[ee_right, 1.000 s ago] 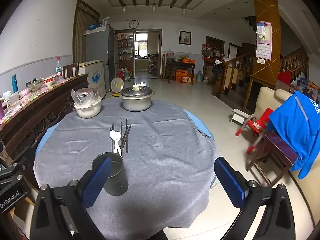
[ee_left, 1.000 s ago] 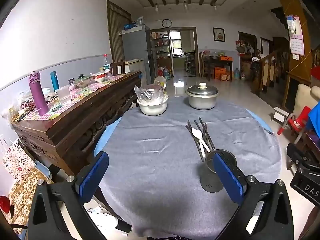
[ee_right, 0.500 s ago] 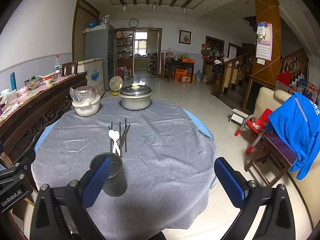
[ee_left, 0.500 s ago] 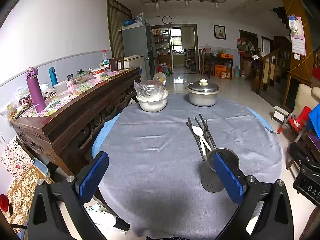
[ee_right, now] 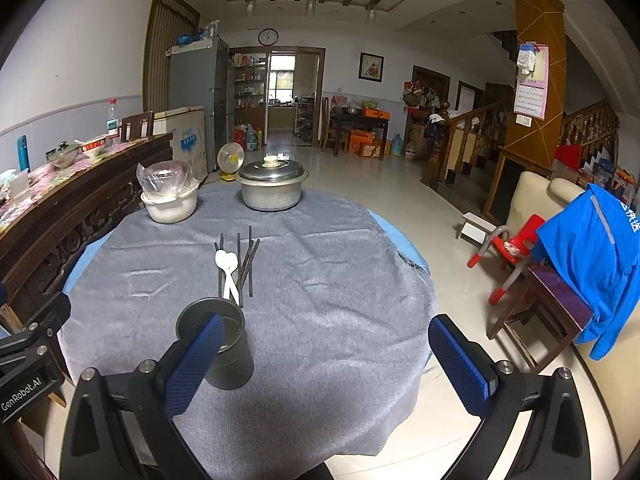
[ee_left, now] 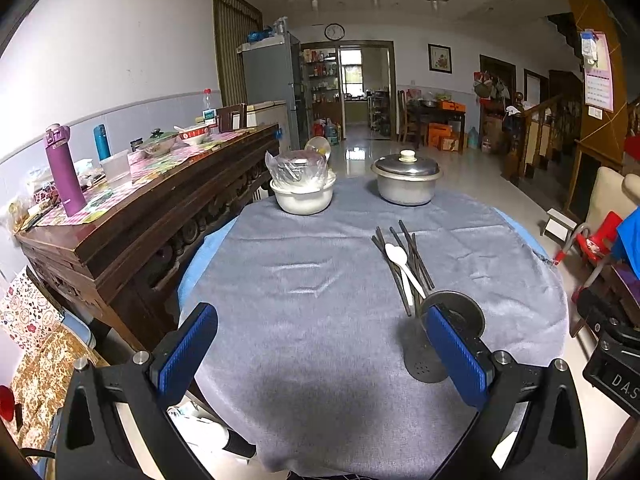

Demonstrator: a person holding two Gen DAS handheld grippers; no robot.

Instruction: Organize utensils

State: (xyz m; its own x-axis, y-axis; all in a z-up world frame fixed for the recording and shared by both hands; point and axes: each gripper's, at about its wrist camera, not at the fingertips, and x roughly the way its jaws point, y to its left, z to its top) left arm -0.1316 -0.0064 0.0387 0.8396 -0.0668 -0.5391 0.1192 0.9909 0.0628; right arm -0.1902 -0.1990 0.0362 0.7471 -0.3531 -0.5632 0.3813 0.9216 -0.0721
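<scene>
Several dark chopsticks [ee_left: 404,256] [ee_right: 245,260] lie in a loose bundle on the grey tablecloth [ee_left: 320,280] [ee_right: 328,280], with white spoons [ee_left: 402,264] [ee_right: 228,268] on top of them. A dark metal utensil holder [ee_left: 430,344] [ee_right: 222,348] stands upright just in front of the bundle, nothing visible inside. My left gripper [ee_left: 320,352] hovers open over the near table edge, its right finger overlapping the holder. My right gripper [ee_right: 332,364] is open too, its left finger in front of the holder. Neither holds anything.
At the table's far side stand a white bowl with a plastic-wrapped dish [ee_left: 302,192] [ee_right: 170,200] and a lidded metal pot [ee_left: 406,182] [ee_right: 272,188]. A cluttered wooden sideboard [ee_left: 120,216] runs along the left. Chairs and a blue jacket [ee_right: 592,256] sit to the right.
Both views have shifted slightly; the table contents sit a little lower and closer in frame. Nothing on the table has moved, and both grippers stay open.
</scene>
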